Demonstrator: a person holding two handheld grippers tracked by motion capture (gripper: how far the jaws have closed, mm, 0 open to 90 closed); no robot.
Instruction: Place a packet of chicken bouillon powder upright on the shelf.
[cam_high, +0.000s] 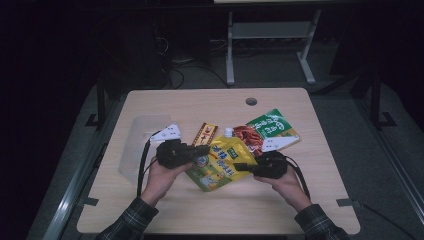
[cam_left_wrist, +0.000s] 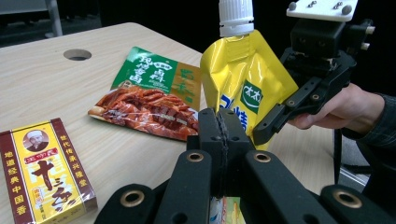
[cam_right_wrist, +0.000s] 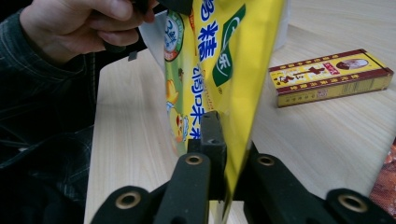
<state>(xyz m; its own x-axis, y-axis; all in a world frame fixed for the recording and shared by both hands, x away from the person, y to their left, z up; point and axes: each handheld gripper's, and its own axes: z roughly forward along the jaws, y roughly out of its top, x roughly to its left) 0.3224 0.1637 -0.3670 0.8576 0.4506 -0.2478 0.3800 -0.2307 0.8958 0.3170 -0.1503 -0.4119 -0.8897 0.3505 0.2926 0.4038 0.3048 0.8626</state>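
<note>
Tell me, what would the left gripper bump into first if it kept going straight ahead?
Probably the right gripper. The left gripper is shut on the yellow pouch, and the right gripper holds the pouch's far edge just beyond. Depth is hard to judge.

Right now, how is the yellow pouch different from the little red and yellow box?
The yellow pouch is soft and crinkly, with a white screw cap on top; the box is stiff and has flat sides. The pouch is held up off the table, pinched by the left gripper and the right gripper, while the box lies flat on the table, touched by nothing. The pouch looks bigger than the box. Both are mostly yellow with printed writing.
</note>
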